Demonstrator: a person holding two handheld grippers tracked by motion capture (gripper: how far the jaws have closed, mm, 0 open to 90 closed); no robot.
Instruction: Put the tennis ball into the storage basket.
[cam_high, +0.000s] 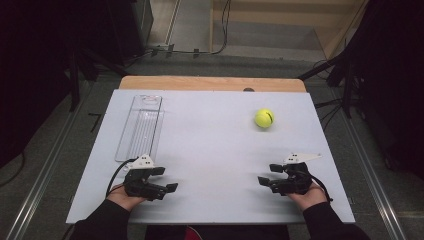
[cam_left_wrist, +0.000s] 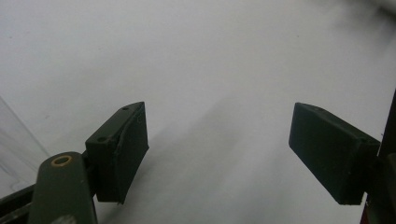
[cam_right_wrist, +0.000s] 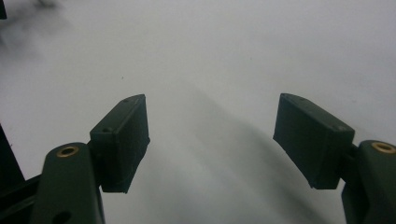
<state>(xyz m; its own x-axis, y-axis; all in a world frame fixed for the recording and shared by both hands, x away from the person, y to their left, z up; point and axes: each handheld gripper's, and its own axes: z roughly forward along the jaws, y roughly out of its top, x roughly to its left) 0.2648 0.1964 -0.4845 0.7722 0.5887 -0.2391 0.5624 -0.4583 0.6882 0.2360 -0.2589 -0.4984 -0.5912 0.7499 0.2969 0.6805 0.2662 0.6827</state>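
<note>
Tray (cam_high: 140, 127): clear plastic, near the table's left edge; long axis runs from far edge toward near edge.
Ball (cam_high: 264, 118): yellow-green tennis ball, toward the table's far right corner, well apart from tray.
Table (cam_high: 215, 150): white sheet over a wooden top.
Left gripper (cam_high: 167, 180): near edge, left side; jaws spread apart, holding nothing.
Right gripper (cam_high: 270, 174): near edge, right side; jaws spread apart, holding nothing.
Left gripper view: a clear tray edge (cam_left_wrist: 14, 140) at frame left; tray outline and ball appear in the high view.
</note>
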